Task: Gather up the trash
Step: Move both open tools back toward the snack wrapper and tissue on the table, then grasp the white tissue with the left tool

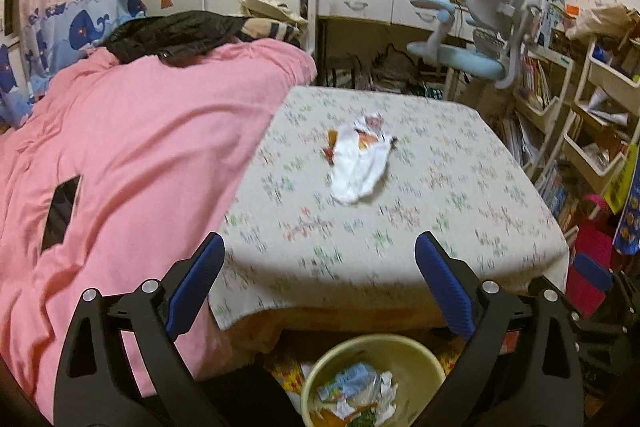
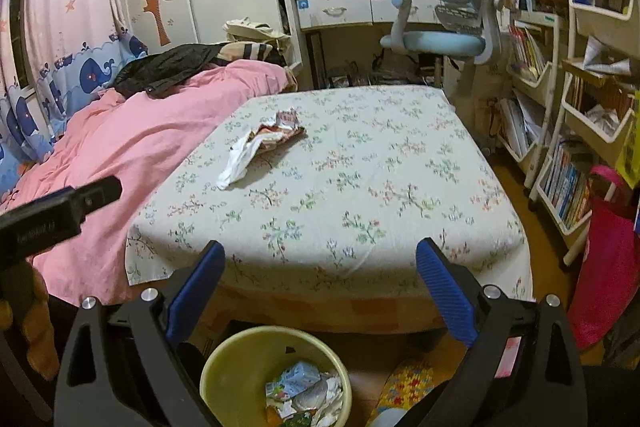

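Note:
A crumpled white wrapper with orange and red scraps (image 1: 360,157) lies on the floral tablecloth (image 1: 440,211), far of centre; it also shows in the right wrist view (image 2: 260,143). A yellow bin (image 1: 374,379) holding several crumpled wrappers stands on the floor below the table's near edge, also in the right wrist view (image 2: 276,379). My left gripper (image 1: 320,247) is open and empty, above the near table edge. My right gripper (image 2: 320,251) is open and empty, likewise short of the table. The left gripper's body (image 2: 60,211) shows at the right view's left edge.
A bed with a pink duvet (image 1: 120,155) and dark clothes presses against the table's left side. A blue desk chair (image 2: 448,11) and desk stand beyond the table. Bookshelves and storage trolleys (image 2: 580,147) line the right, with a pink bag (image 2: 608,259) on the floor.

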`<state>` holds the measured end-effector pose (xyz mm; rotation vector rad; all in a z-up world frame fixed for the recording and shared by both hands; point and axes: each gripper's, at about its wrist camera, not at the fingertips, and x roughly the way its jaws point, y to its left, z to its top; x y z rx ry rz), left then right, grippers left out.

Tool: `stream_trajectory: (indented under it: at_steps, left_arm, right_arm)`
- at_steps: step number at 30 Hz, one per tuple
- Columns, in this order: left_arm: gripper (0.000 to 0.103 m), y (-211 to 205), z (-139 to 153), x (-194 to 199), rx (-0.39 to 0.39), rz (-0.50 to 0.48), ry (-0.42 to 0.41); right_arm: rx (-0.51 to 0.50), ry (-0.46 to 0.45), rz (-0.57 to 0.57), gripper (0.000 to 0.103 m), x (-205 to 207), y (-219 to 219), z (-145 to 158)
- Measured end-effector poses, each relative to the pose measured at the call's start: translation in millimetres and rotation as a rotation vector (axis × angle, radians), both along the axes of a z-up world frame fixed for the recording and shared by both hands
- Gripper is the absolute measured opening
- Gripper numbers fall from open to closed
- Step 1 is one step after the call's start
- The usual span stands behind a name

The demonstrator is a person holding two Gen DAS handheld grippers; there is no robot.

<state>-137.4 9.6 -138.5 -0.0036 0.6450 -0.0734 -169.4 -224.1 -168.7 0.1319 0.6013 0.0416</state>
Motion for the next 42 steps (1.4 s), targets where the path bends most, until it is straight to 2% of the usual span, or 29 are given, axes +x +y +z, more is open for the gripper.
stream_trajectory:
  at_steps: [10, 24, 30, 34, 36, 39, 42]
  left_arm:
    - [0.093, 13, 10, 38, 0.007, 0.049, -0.024]
    - [0.094, 0, 13, 88, 0.004, 0.030, -0.029]
    - [0.095, -29, -10, 114, 0.060, -0.081, 0.039]
    - [0.095, -51, -26, 137, 0.109, -0.136, 0.073]
    - [0.095, -58, -33, 148, 0.116, -0.145, 0.090]
    - [0.095, -66, -45, 171, 0.100, -0.156, 0.134]
    - [0.094, -74, -57, 190, 0.105, -0.172, 0.166]
  right_arm:
    - [-0.007, -0.042, 0.015, 0.094, 18, 1, 16]
    - [-0.134, -0.113, 0.093, 0.095, 75, 1, 57]
    - [-0.131, -0.126, 0.032, 0.095, 101, -22, 62]
    - [-0.063, -0.079, -0.010, 0.095, 109, -39, 46]
    - [-0.031, -0.057, -0.009, 0.095, 112, -42, 44]
    - [-0.044, -0.069, 0.005, 0.095, 111, -40, 47]
    - [-0.015, -0.057, 0.011, 0.095, 113, -42, 46]
